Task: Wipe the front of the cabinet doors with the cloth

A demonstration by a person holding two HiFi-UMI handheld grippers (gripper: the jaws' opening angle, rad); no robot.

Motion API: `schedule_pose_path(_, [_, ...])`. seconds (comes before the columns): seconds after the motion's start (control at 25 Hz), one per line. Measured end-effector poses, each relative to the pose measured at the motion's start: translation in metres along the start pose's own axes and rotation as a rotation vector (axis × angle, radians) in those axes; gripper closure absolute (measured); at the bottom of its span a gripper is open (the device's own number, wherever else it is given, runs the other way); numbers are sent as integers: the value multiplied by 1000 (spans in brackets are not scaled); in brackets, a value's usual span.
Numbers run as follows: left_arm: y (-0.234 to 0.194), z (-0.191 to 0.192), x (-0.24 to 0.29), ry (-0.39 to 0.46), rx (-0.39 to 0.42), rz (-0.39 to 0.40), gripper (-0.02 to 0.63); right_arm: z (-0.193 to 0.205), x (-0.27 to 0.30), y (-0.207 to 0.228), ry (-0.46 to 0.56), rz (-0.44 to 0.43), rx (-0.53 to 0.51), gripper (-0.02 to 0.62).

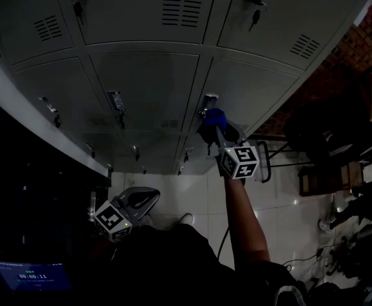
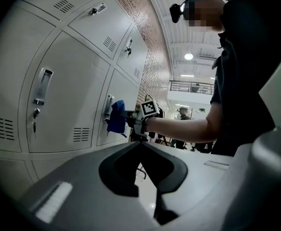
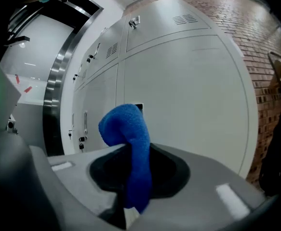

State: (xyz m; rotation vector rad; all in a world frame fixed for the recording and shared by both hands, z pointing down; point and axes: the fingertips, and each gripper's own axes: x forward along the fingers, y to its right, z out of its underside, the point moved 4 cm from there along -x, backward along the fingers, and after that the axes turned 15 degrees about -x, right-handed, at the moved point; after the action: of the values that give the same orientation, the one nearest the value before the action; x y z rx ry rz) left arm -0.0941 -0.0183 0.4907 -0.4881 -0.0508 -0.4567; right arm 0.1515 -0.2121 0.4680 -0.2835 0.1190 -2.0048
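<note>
At frame centre, right gripper pinches the cloth at a cabinet door (left gripper closed, empty).

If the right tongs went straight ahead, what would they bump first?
Probably the grey cabinet door ahead. The blue cloth pinched in the right tongs sticks out in front, so it would touch first. How near the door is, I cannot tell.

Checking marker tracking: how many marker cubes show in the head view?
2. One marker cube sits low left, by the person's body; the other is at centre, just below the blue cloth near the lockers. None looks hidden.
</note>
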Motion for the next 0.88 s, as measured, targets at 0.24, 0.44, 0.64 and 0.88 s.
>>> schedule_pose_path(0.24, [-7, 6, -23, 20, -28, -66, 606, -2, 30, -18, -3, -60, -21, 517])
schedule_pose_path(0.44, [-6, 4, -32, 40, -59, -93, 606, 7, 38, -11, -7, -42, 12, 517])
schedule_pose_path(0.64, [-7, 1, -28, 36, -53, -100, 606, 13, 35, -1, -9, -15, 7, 517])
schedule_pose_path(0.88, [-9, 6, -14, 15, -47, -88, 606, 28, 22, 22, -38, 35, 23, 517])
